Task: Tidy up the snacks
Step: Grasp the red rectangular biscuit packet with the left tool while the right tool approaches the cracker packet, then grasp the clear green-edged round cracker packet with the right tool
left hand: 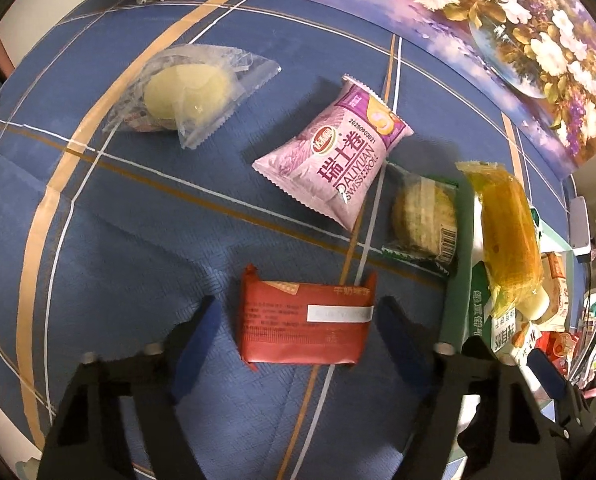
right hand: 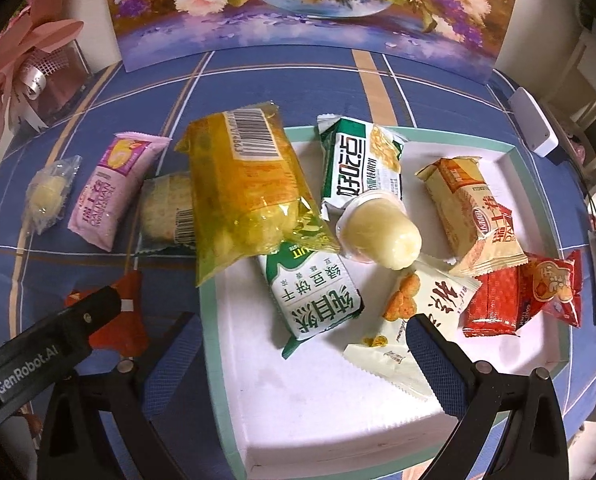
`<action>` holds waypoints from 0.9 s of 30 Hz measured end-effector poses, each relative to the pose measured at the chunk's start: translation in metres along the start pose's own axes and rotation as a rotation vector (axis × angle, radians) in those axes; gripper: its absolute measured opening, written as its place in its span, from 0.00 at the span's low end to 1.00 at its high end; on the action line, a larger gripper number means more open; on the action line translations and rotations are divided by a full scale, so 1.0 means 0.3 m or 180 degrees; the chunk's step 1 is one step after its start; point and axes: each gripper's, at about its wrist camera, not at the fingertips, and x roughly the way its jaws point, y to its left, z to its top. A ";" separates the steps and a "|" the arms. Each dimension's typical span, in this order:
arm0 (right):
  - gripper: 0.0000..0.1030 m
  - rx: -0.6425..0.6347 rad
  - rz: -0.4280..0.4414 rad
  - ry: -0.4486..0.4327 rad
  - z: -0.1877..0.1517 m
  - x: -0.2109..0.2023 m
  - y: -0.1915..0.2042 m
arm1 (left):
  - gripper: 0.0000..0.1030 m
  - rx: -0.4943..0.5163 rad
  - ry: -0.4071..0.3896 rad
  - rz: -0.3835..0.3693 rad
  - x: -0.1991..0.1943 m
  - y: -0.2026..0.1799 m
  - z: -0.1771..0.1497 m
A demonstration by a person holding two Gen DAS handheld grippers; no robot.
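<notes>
Where it lies, flat red packet (left hand: 302, 322)

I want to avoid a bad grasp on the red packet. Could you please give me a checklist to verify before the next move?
1. Red packet between the left gripper fingers: ok.
2. Pads pressing the packet: not ok, gaps show on both sides.
3. Packet lying flat on the tablecloth: ok.
4. Pink Swiss roll packet apart from the fingers: ok.
5. Free space in the tray: ok.
6. Right gripper empty: ok.
</notes>
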 end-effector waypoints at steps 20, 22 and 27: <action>0.99 -0.0123 -0.0172 -0.0310 0.041 -0.094 0.032 | 0.58 -0.0281 -0.0308 -0.0303 -0.083 0.099 0.095; 0.98 -0.0179 -0.0171 -0.0358 0.044 -0.110 0.057 | 0.58 -0.0330 -0.0372 -0.0315 -0.094 0.108 0.107; 0.89 -0.0288 -0.0016 -0.0461 0.050 -0.140 0.127 | 0.58 -0.0462 -0.0528 -0.0306 -0.126 0.147 0.140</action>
